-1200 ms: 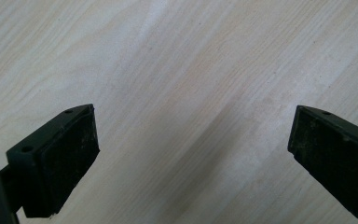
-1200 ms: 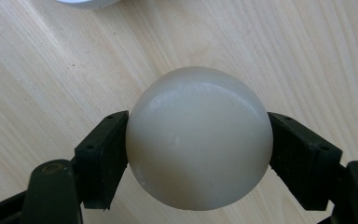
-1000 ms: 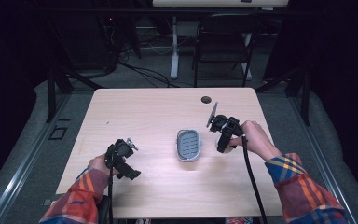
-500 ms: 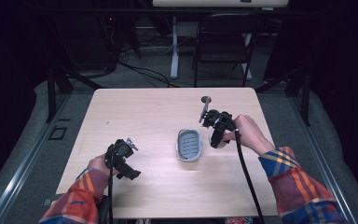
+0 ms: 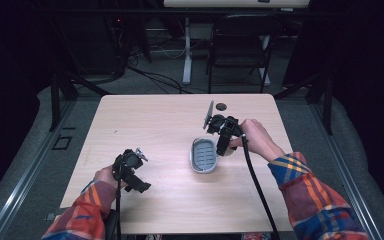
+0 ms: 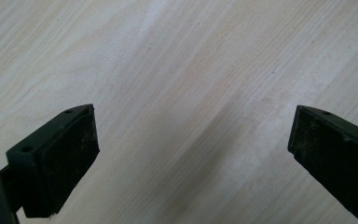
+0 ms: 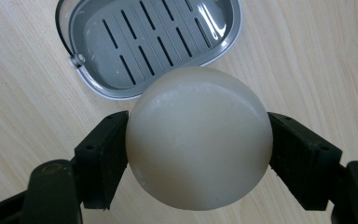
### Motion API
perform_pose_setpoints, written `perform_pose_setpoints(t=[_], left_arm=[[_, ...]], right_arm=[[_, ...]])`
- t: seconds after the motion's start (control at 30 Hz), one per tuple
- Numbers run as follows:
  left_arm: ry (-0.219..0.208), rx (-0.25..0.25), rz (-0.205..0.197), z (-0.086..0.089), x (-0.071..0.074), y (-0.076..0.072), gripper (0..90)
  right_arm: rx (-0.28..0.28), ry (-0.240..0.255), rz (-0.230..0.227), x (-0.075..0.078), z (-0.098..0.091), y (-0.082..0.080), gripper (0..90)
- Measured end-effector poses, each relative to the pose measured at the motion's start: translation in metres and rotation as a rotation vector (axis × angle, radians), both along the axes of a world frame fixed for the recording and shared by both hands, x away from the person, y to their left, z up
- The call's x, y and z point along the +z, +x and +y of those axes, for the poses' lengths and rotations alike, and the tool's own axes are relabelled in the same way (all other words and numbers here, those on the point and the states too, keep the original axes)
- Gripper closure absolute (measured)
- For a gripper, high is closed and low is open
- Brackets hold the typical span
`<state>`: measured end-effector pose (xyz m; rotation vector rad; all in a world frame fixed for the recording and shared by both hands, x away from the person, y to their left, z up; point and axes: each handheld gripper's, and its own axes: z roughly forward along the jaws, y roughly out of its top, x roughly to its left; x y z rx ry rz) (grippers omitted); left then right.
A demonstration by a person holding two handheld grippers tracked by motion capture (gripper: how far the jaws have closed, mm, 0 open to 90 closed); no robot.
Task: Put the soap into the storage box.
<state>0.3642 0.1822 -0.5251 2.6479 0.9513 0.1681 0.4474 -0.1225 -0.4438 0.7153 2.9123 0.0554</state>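
Cream round soap [image 7: 199, 138] in rt claw [image 7: 198, 144], above grey slotted dish [image 7: 149, 42].

My left claw [image 6: 191, 154] hangs with its jaws spread wide, nothing between them, my left hand [image 5: 106, 176] gripping behind it. My right claw [image 7: 198, 154] has both jaws pressed against a round pale ball [image 7: 199, 137], my right hand [image 5: 256, 140] behind it.

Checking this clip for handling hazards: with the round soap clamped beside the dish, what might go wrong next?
The round soap is smooth and curved, held only at its sides by the right gripper, so it could slip out. The soap dish is light and unheld; a low approach might shove it. The left gripper is open and far off.
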Motion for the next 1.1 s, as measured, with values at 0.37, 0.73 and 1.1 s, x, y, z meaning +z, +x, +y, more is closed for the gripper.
perform_pose_setpoints(t=[0.37,0.73,1.1], left_arm=[[0.001,-0.003,0.002,0.0,0.0,0.0,1.6],[0.0,-0.003,0.003,0.0,0.0,0.0,1.6],[0.0,-0.005,0.007,0.001,0.0,0.0,1.6]], right_arm=[[0.03,0.006,0.012,-0.003,0.02,0.004,24.4],[0.048,0.015,0.029,-0.012,0.035,0.009,24.4],[0.06,0.005,0.055,-0.026,0.048,0.017,24.4]])
